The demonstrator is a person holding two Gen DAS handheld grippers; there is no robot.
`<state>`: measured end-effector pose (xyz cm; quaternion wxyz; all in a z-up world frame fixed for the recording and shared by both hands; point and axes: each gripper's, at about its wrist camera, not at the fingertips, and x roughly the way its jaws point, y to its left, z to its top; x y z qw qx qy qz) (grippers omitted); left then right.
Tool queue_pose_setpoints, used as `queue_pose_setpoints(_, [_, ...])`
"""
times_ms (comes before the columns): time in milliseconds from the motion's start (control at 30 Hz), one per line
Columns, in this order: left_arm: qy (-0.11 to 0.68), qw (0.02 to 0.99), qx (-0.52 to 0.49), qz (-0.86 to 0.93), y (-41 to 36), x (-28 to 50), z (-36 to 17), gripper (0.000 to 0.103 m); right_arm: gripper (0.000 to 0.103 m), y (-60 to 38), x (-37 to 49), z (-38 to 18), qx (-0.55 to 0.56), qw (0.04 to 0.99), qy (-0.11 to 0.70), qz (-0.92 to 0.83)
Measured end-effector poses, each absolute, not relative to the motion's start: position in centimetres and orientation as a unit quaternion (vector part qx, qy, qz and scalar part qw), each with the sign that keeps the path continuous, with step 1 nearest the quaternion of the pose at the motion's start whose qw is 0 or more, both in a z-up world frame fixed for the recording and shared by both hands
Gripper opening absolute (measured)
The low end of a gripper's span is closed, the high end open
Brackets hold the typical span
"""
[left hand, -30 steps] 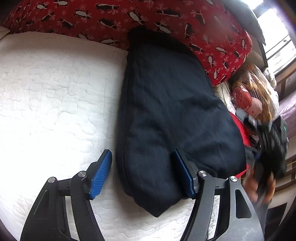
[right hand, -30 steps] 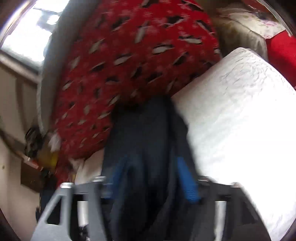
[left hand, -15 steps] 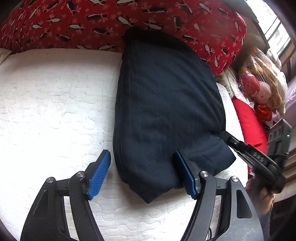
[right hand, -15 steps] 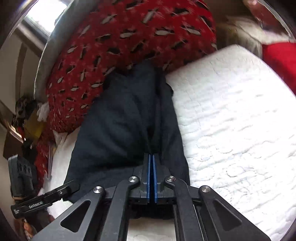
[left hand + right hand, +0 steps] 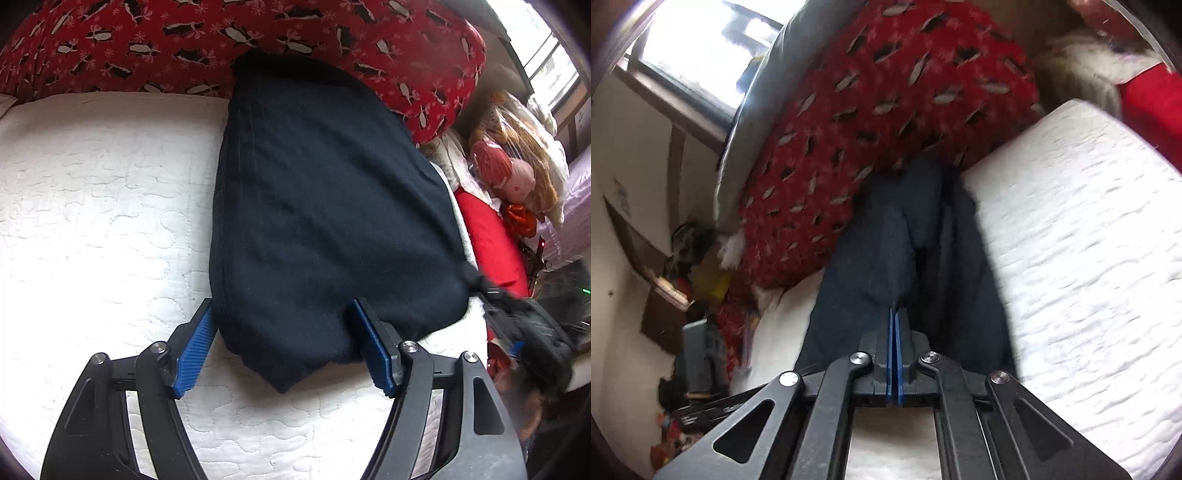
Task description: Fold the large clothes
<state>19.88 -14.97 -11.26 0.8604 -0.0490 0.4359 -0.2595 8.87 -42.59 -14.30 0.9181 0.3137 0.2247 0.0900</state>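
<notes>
A dark navy garment [image 5: 325, 206] lies folded lengthwise on the white quilted mattress [image 5: 92, 221], its far end against a red penguin-print pillow [image 5: 184, 37]. My left gripper [image 5: 280, 302] stands open, its blue pads either side of the garment's near end without pressing it. At the right edge my right gripper [image 5: 476, 286] pinches the garment's side corner, held by a person's hand [image 5: 532, 410]. In the right wrist view the right gripper [image 5: 894, 314] is shut, and the garment [image 5: 886, 251] tents up into the pad tips.
The red pillow [image 5: 886, 92] bounds the mattress [image 5: 1089, 258] at the far end. A wrapped doll [image 5: 513, 177] and a red cushion [image 5: 491, 240] crowd the garment's right side. A window [image 5: 701, 55] and cluttered shelves lie beyond. Bare mattress stretches left of the garment.
The right gripper went from open around the garment to shut on its side corner. My left gripper drew closer, so its pads now flank the garment's near end.
</notes>
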Motion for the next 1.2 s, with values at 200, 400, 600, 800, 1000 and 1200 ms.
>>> queue_pose_setpoints(200, [0.453, 0.829, -0.070, -0.319, -12.8, 19.4, -10.4, 0.072, 0.006, -42.7, 10.0, -15.4, 0.296, 0.913, 0.275, 0.053])
queue_pose_setpoints(400, [0.414, 0.864, -0.090, -0.272, -11.2, 24.9, -6.3, 0.072, 0.054, -44.9, 12.9, -10.0, 0.351, 0.914, 0.201, 0.034])
queue_pose_setpoints(600, [0.465, 0.845, -0.094, -0.247, -14.0, 30.1, -7.0, 0.072, 0.054, -43.4, 21.6, -10.0, 0.346, 0.896, 0.277, 0.022])
queue_pose_setpoints(800, [0.465, 0.838, -0.102, -0.267, -15.0, 30.5, -8.7, 0.073, 0.003, -43.9, 21.8, -9.5, 0.281, 0.932, 0.230, -0.013])
queue_pose_setpoints(1000, [0.473, 0.829, -0.116, -0.274, -14.7, 30.2, -10.4, 0.075, 0.016, -45.7, 22.1, -11.7, 0.308, 0.915, 0.261, -0.015])
queue_pose_setpoints(1200, [0.468, 0.833, -0.112, -0.273, -14.1, 29.3, -10.7, 0.075, 0.054, -45.5, 16.3, -11.6, 0.334, 0.903, 0.261, 0.073])
